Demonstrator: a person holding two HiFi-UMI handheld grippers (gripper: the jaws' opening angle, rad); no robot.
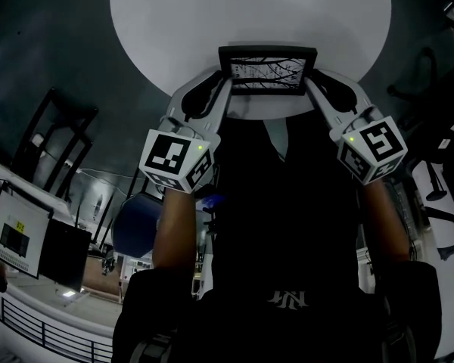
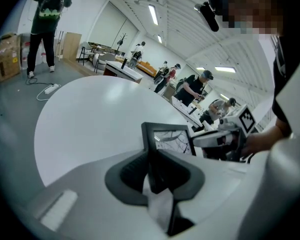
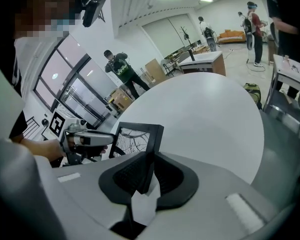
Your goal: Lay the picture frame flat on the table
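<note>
Risk: table [image 1: 250,21] rim is close. Frame [image 1: 267,70] stands upright at the table's near edge, and if one side tilts faster it could twist out of the thin-rail grips, slap down or drop off. Left gripper [image 2: 151,156] and right gripper [image 3: 149,166] each clamp a side rail. Table is round, smooth and white. Frame is black and rectangular, with a glossy pane over a branch print.

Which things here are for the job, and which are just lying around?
For the job:
picture frame
left gripper, clamped on one side edge of the frame
right gripper, clamped on the other side edge
round white table

Just lying about:
power strip on the floor
cardboard box
</note>
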